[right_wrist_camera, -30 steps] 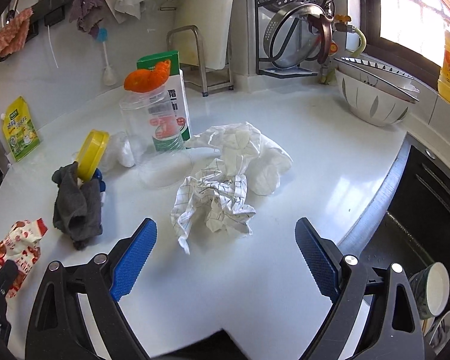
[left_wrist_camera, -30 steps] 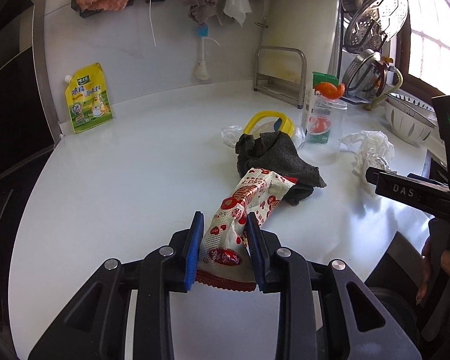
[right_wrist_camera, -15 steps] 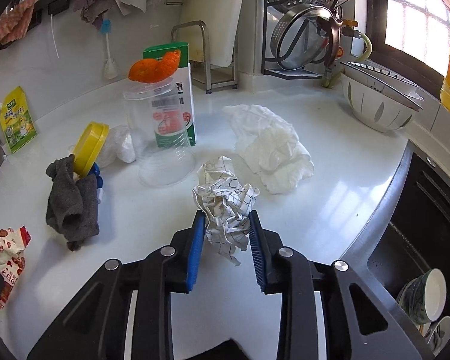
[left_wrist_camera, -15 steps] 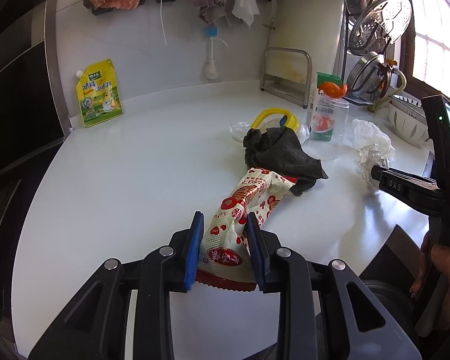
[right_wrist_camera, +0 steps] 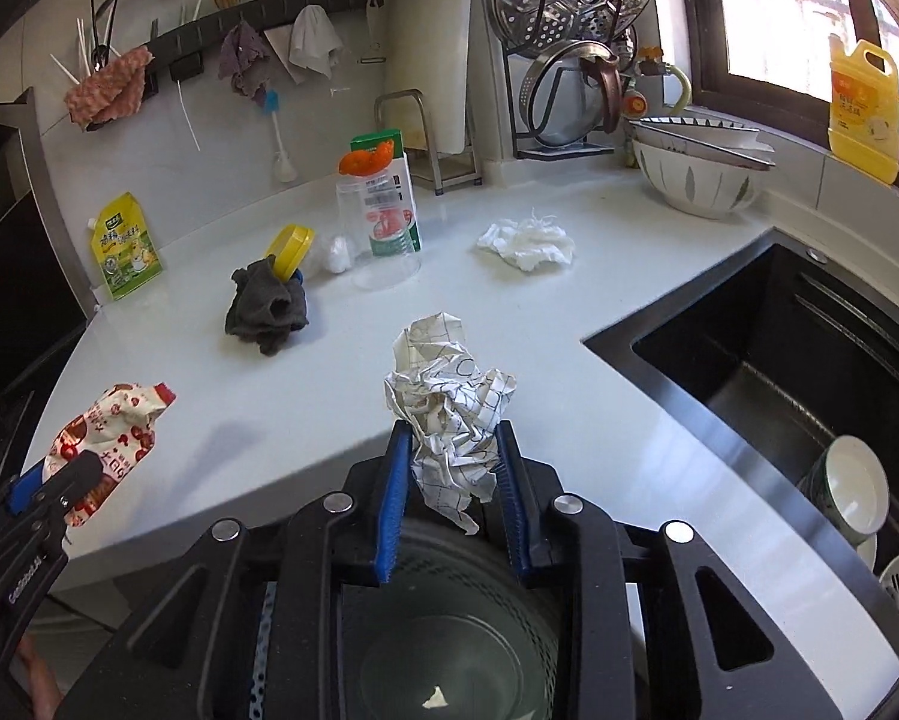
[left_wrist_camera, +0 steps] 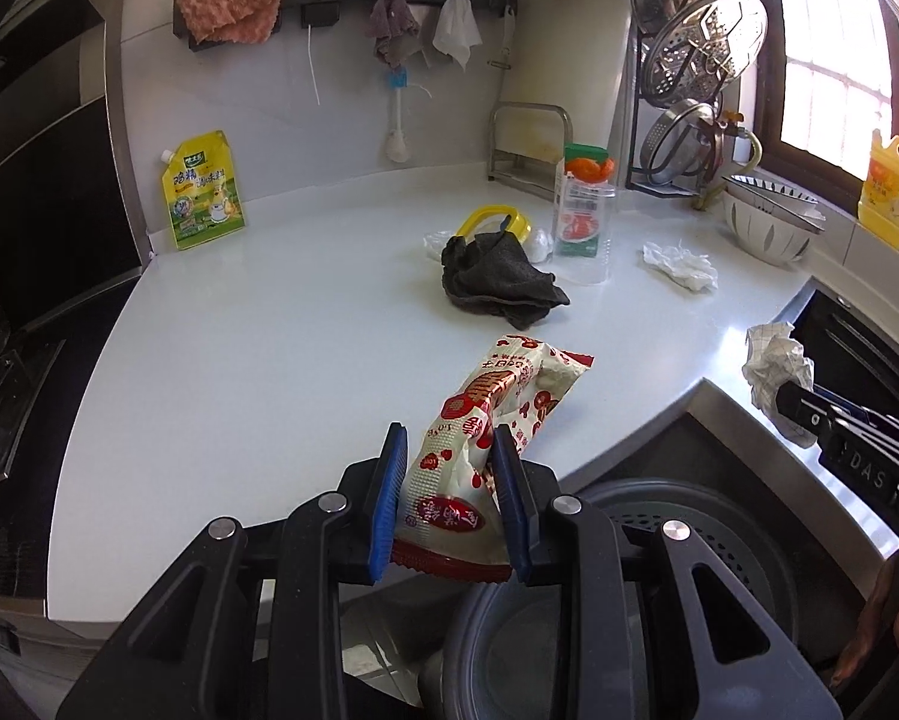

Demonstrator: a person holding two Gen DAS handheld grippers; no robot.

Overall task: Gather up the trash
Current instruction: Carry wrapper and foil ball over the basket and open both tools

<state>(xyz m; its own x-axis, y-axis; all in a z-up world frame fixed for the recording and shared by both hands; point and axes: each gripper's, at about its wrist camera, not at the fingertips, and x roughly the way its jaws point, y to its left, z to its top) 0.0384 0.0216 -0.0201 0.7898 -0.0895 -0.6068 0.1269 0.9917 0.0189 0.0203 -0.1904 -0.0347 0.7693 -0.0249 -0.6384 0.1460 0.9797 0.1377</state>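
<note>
Two pieces of trash lifted clear of the counter (left_wrist_camera: 257,324), none dropped yet. Left gripper (left_wrist_camera: 452,498) clamped on the red-and-white snack wrapper (left_wrist_camera: 491,420), pads pressing both sides of its lower end, top end sticking up and away toward 1 o'clock. Right gripper (right_wrist_camera: 449,480) clamped on the crumpled checked paper (right_wrist_camera: 446,402), ball bulging above the blue pads (right_wrist_camera: 392,492). Both held over the round grey bin (right_wrist_camera: 449,630) just below the counter edge, at 6 o'clock in either wrist view; one small white scrap (right_wrist_camera: 434,699) already lying on its bottom. Judged close to release for both pieces, so roughly midway through. Left to collect, by the look of it: white tissue wad (right_wrist_camera: 527,243) at 12 o'clock on the counter, well apart from both grippers, perhaps also the small white lump (right_wrist_camera: 338,252) beside the clear jar (right_wrist_camera: 383,234). Dark cloth (right_wrist_camera: 266,306) probably not trash. Both grippers angled downward, side by side, right one visible at 3 o'clock in the left view, a hand (left_wrist_camera: 881,630) partly in sight behind it.
</note>
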